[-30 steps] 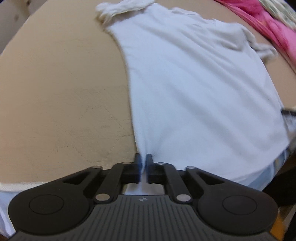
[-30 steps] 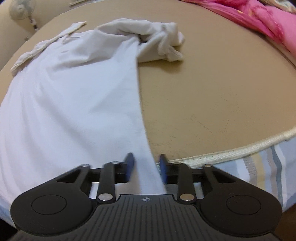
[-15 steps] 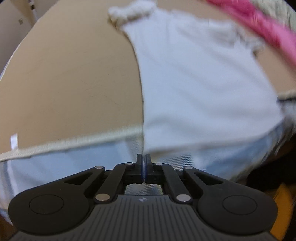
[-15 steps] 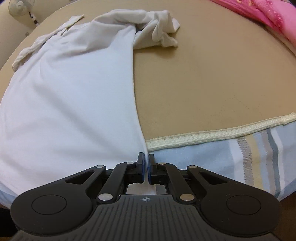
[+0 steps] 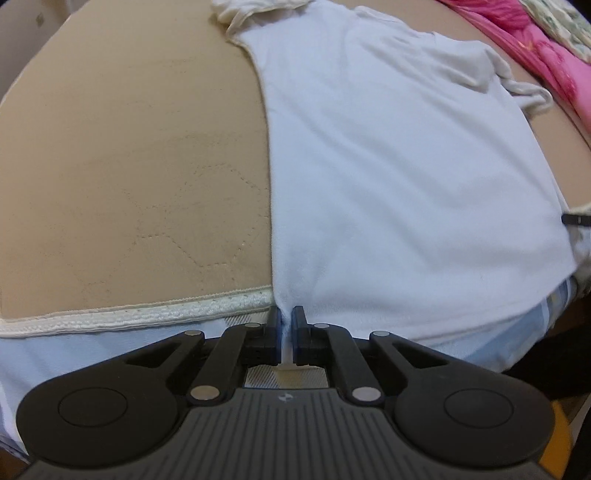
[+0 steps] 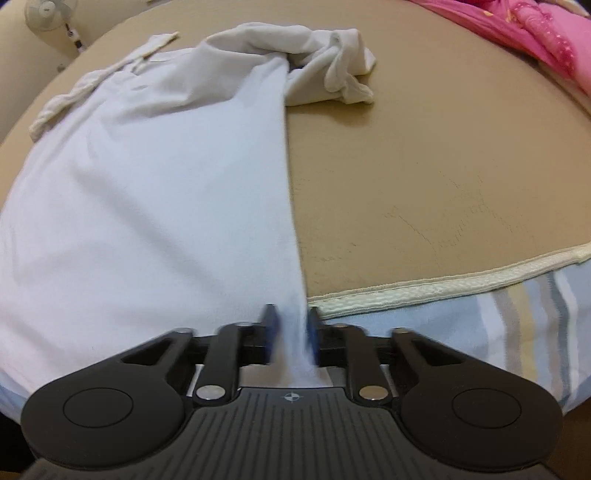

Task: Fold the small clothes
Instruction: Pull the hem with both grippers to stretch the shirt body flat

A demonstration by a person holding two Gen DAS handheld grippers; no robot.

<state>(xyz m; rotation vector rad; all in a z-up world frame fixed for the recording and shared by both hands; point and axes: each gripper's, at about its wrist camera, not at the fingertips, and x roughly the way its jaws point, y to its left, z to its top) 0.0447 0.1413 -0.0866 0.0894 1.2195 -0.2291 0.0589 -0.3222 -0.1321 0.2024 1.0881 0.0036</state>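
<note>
A white T-shirt lies flat on a tan mattress top, its hem hanging over the near edge. My left gripper is shut on the shirt's near left hem corner. In the right wrist view the same shirt fills the left half, with a bunched sleeve at the far end. My right gripper stands partly open with the shirt's near right hem corner between its fingers; the fingers look blurred.
A cream piped seam marks the mattress edge, with a striped blue sheet below it. Pink cloth lies at the far right, also in the right wrist view. A fan stands far left.
My right gripper's fingers were shut on the hem half a second ago and have parted. My left gripper stays shut on its corner; the view has shifted back toward the mattress.
</note>
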